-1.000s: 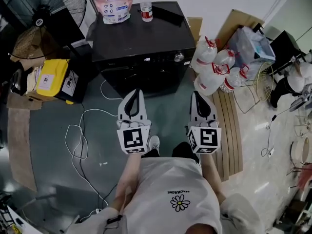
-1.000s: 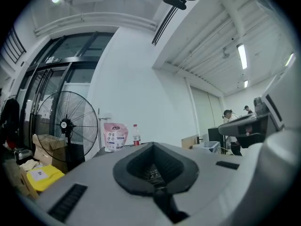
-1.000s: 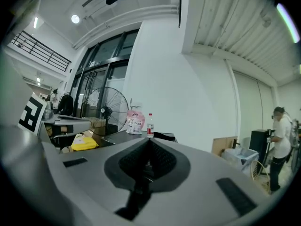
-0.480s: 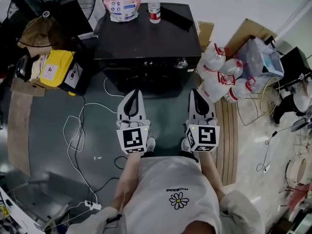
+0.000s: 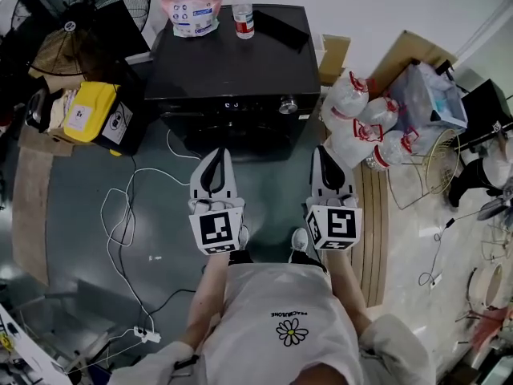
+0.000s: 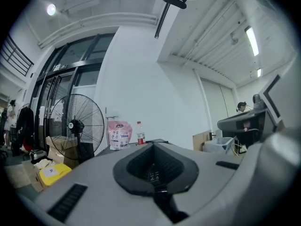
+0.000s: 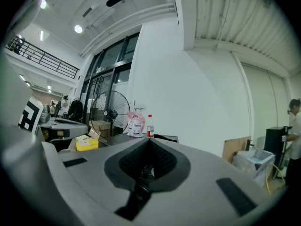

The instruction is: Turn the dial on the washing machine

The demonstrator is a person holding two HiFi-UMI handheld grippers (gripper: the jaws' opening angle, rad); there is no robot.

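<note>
Dial (image 5: 287, 104) on the washing machine (image 5: 232, 54) shifted slightly left in view (untouched); left tool (image 5: 215, 152), right tool (image 5: 321, 150) remain closed.

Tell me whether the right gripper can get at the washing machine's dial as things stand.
Probably yes. The dial sits on the front of the washing machine, ahead and left of the right gripper, with nothing between them. The gripper is short of it, jaws together, so they must open.

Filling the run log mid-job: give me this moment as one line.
phase: pre-contact | left gripper: shut, empty | right gripper: shut, empty | dial: right end of washing machine panel, untouched
</note>
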